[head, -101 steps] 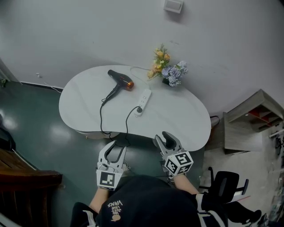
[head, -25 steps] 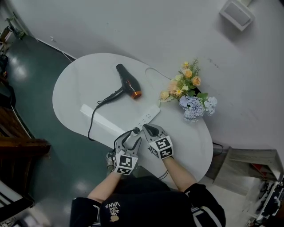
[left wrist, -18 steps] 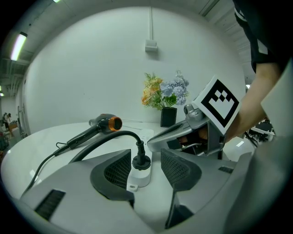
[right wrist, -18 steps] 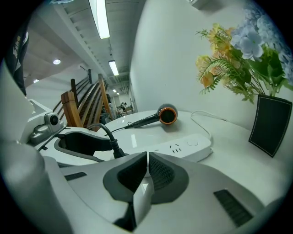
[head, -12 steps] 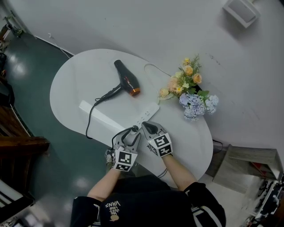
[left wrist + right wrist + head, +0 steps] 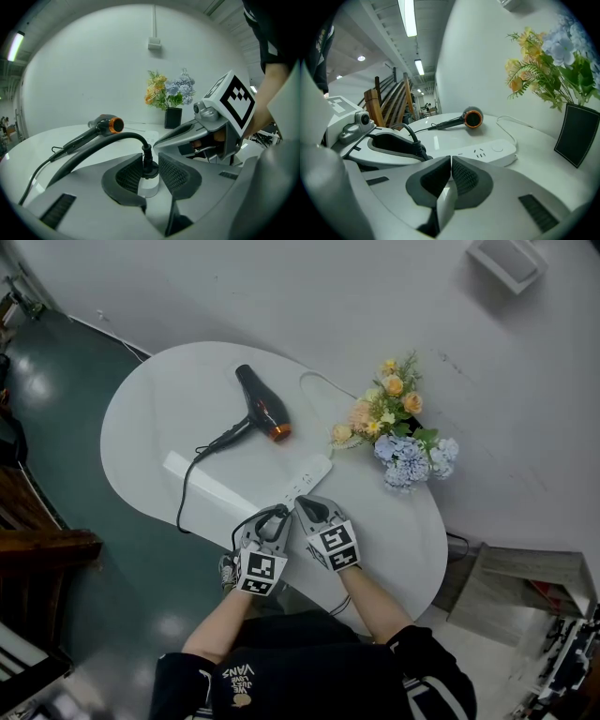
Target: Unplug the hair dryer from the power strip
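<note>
A black hair dryer [image 6: 258, 409] with an orange ring lies on the white table [image 6: 150, 427]. Its black cord [image 6: 192, 474] loops back to a plug [image 6: 149, 166] standing in the near end of the white power strip [image 6: 307, 474]. My left gripper [image 6: 275, 517] has its jaws closing around that plug, and the pads touch its sides in the left gripper view [image 6: 151, 171]. Just right of it, my right gripper [image 6: 311, 509] is shut with nothing between its pads. Its tips bear down on the strip [image 6: 487, 152] beside the plug [image 6: 417, 151].
A bunch of orange and blue flowers [image 6: 394, 423] in a dark vase [image 6: 173, 118] stands at the table's far right, near the wall. The strip's white lead [image 6: 314, 381] curls away behind the dryer. The table's near edge lies just under both grippers.
Both grippers came up from the table's near edge to the strip's end. In the last half second the left jaws narrowed onto the plug. The right gripper stayed put.
</note>
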